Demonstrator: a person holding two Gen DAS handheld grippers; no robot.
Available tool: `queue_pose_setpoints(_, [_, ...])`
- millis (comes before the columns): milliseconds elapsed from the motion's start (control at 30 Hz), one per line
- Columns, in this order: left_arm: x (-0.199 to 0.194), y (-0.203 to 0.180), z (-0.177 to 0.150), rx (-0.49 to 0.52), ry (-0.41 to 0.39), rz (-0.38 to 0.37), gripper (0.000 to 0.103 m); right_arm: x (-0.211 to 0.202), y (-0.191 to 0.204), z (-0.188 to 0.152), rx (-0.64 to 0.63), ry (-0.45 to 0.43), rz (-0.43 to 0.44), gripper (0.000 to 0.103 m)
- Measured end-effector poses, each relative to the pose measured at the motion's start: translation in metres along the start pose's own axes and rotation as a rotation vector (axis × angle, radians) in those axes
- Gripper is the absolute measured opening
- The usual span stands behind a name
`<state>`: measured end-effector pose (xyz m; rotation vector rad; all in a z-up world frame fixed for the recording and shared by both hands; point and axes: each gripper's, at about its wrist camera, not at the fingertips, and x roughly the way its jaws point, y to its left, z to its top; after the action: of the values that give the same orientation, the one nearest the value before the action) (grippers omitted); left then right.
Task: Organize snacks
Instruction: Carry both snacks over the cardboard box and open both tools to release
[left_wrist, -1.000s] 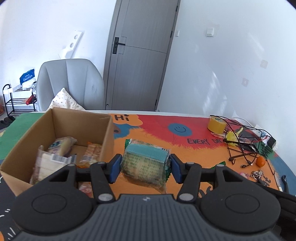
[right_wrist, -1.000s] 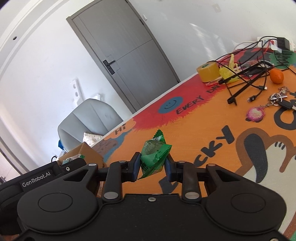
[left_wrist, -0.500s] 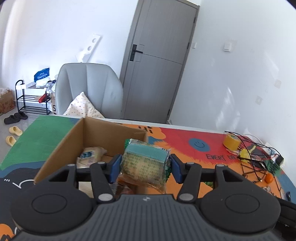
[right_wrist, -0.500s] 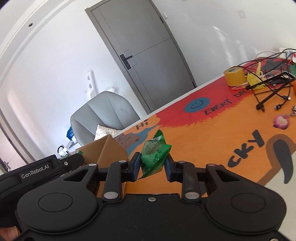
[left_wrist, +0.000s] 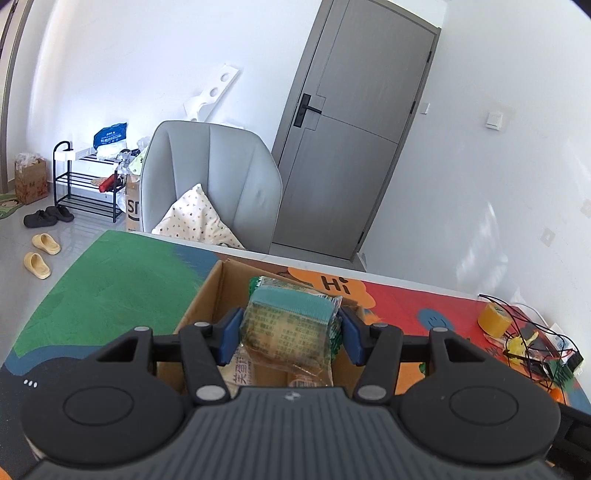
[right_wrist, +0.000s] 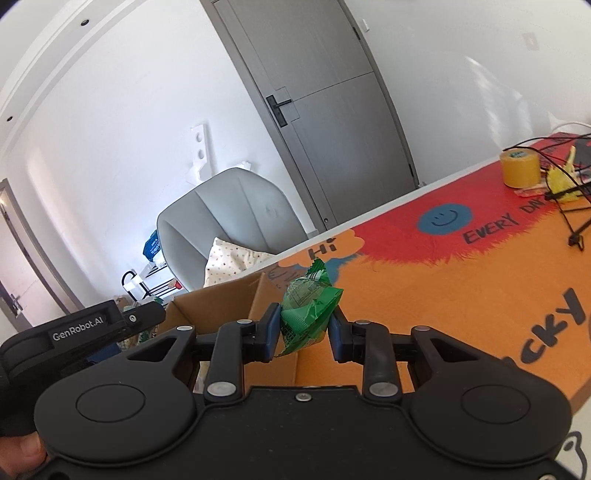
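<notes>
My left gripper (left_wrist: 290, 332) is shut on a clear-wrapped snack pack with a teal band (left_wrist: 290, 325) and holds it above the open cardboard box (left_wrist: 207, 295), where other wrapped snacks (left_wrist: 240, 374) lie. My right gripper (right_wrist: 303, 325) is shut on a crumpled green snack packet (right_wrist: 308, 312) and holds it over the right wall of the same box (right_wrist: 221, 299). The left gripper's black body (right_wrist: 85, 326) shows at the left of the right wrist view.
The box stands on a table with a colourful mat (right_wrist: 461, 277). A yellow tape roll (right_wrist: 519, 168), cables and a yellow item (right_wrist: 561, 179) lie at the far right. A grey chair with a cushion (left_wrist: 210, 192) stands behind the table.
Both grippers have moved left with their snacks. The left one now hangs over the box; the right one has come up to the box's right wall.
</notes>
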<state>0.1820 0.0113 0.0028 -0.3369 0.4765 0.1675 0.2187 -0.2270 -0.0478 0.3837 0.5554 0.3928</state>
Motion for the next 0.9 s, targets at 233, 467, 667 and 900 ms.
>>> queue_pose_setpoints(233, [0.017, 0.014, 0.006, -0.015, 0.041, -0.012, 0.058, 0.019, 0.020, 0.008, -0.031, 0.017, 0.016, 0.029])
queue_pose_setpoints(467, [0.017, 0.035, 0.013, -0.050, 0.035, -0.009, 0.063, 0.036, 0.042, 0.009, -0.054, 0.039, 0.028, 0.029])
queue_pose_setpoints(667, [0.010, 0.062, 0.019, -0.088, 0.018, 0.029, 0.066, 0.050, 0.062, 0.007, -0.072, 0.058, 0.046, 0.029])
queue_pose_setpoints(900, [0.006, 0.082, 0.022, -0.110, 0.008, 0.055, 0.071, 0.063, 0.083, 0.005, -0.095, 0.078, 0.065, 0.029])
